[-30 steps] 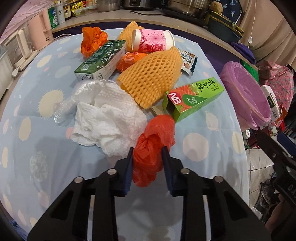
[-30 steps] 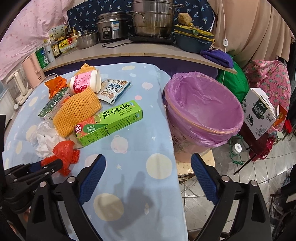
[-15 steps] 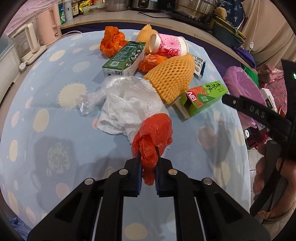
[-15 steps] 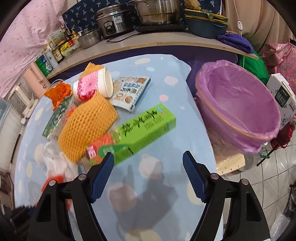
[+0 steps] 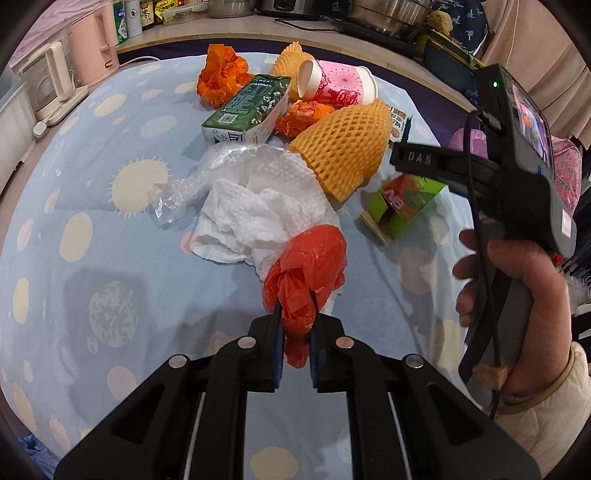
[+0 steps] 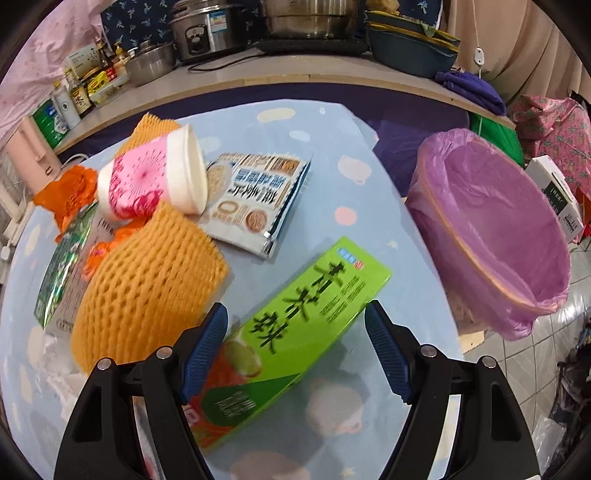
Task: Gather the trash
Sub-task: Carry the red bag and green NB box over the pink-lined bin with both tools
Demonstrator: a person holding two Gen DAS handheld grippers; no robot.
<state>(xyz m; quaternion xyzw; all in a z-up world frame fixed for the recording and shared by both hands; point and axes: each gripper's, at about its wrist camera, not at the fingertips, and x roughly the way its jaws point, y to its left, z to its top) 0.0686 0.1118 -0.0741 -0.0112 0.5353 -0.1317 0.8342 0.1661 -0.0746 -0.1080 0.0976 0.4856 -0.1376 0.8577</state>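
Lighting: bright, even indoor light; soft shadows on the tablecloth [image 5: 92,229]. Fisheye bending and dark corners in both views. Right wrist view slightly motion-blurred.

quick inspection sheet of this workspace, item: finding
surface: table under a blue spotted cloth
job's things: red plastic bag, green carton, foam net, pink cup, lined bin beside the table
clutter: white tissue, snack packet
grippers: left gripper shut on the red plastic bag; right gripper open, straddling the green carton
cables: black lead along the right tool
surroundings: counter with pots
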